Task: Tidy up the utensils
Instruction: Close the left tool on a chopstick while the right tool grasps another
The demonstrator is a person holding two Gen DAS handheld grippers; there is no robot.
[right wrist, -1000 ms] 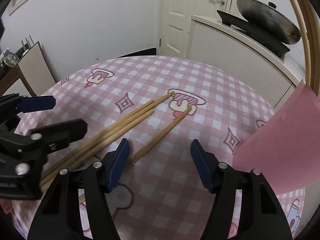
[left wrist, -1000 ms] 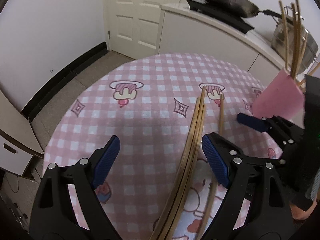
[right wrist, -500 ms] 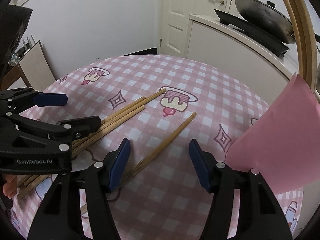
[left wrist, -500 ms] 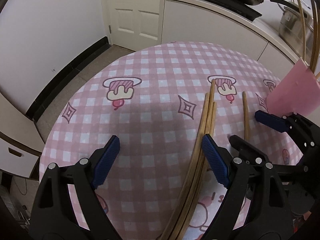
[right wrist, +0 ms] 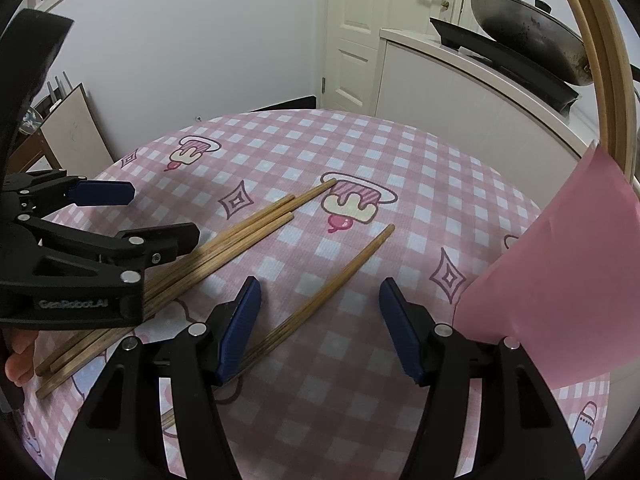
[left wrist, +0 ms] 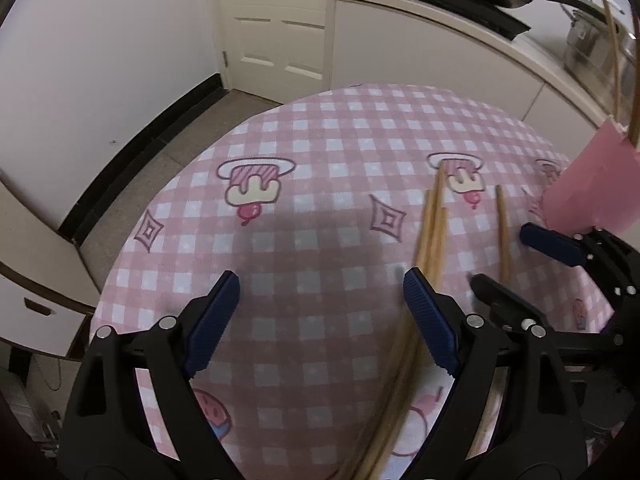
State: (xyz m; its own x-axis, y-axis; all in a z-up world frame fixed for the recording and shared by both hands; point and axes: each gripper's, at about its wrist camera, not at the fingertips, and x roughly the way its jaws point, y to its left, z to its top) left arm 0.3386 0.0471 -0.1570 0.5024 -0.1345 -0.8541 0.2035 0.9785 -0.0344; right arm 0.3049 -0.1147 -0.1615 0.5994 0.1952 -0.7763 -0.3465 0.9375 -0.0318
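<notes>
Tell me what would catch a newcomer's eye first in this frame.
Probably the wooden chopsticks lying bundled on the pink checked tablecloth, with a single chopstick apart, running under the open right gripper. The pink holder at right already has chopsticks standing in it. The left gripper is also open, empty.

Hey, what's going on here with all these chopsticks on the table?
A person is tidying chopsticks on a round table with a pink checked cloth, holding a gripper in each hand. A bundle of chopsticks and a single chopstick lie loose on the cloth, none gripped. The left gripper is open over the cloth, the bundle passing under its right finger. The right gripper is open around the single chopstick. More chopsticks stand in a pink holder at the right.
</notes>
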